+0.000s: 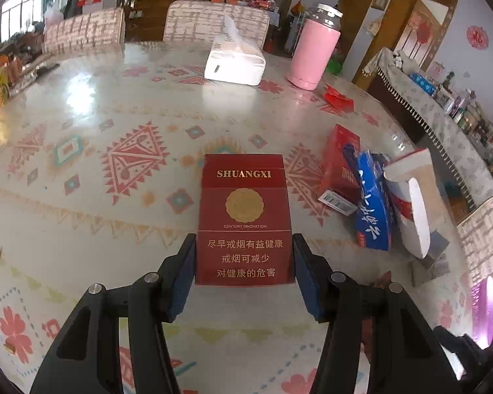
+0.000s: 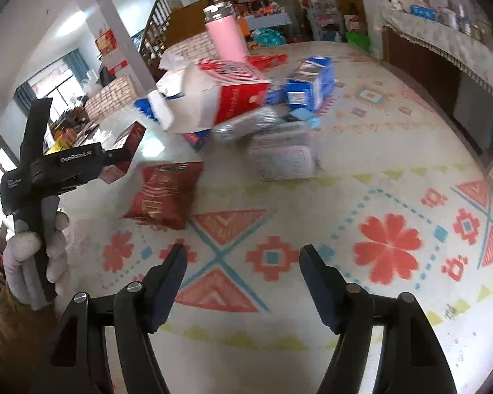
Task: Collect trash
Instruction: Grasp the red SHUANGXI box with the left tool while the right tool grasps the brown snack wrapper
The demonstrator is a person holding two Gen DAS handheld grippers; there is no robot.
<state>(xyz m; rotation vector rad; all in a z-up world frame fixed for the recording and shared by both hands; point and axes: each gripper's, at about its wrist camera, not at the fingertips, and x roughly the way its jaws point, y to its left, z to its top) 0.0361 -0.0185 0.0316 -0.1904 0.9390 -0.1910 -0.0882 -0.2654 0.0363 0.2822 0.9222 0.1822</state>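
A dark red cigarette pack with gold lettering sits between the fingers of my left gripper, whose pads press on its two sides above the patterned tablecloth. To its right lies a trash pile: a red box, a blue packet and a white-and-red carton. My right gripper is open over the cloth with nothing between its fingers. Beyond it lie a crumpled red bag, silver wrappers, the carton and a blue box. A gloved hand holds the left gripper at the left.
A pink bottle and a white tissue pack stand at the table's far side, with a red paper scrap near them. Padded chairs line the far edge. A covered sideboard runs along the right wall.
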